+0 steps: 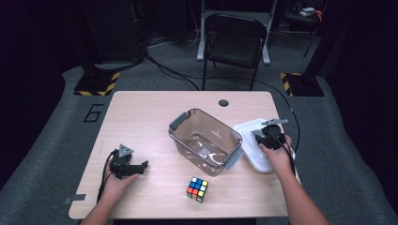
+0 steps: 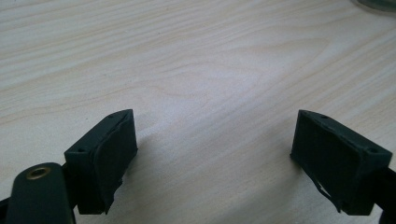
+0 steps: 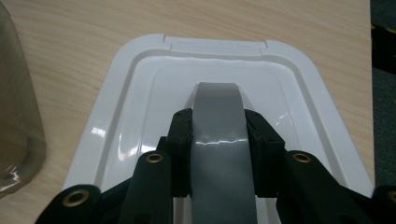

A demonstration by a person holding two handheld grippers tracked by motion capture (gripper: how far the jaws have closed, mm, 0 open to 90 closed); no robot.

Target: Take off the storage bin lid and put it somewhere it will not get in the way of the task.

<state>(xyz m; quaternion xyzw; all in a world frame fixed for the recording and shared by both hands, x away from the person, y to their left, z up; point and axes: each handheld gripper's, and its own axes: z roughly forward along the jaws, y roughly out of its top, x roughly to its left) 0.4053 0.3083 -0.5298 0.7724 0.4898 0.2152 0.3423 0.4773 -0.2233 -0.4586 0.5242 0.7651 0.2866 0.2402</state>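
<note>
My right gripper is clamped on the white plastic lid's grey handle; a skewed lift may slip the handle forward, out from between the pads.

- lid: glossy white, with a grey handle across its middle
- container: clear, brownish tint, grey latches
- cube: black-framed, with blue, yellow, red, orange and white squares
- table: pale wood grain
- both grippers: black

The white lid is cut off at the right gripper view's bottom edge; small bits inside the clear box are too tiny to identify.
</note>
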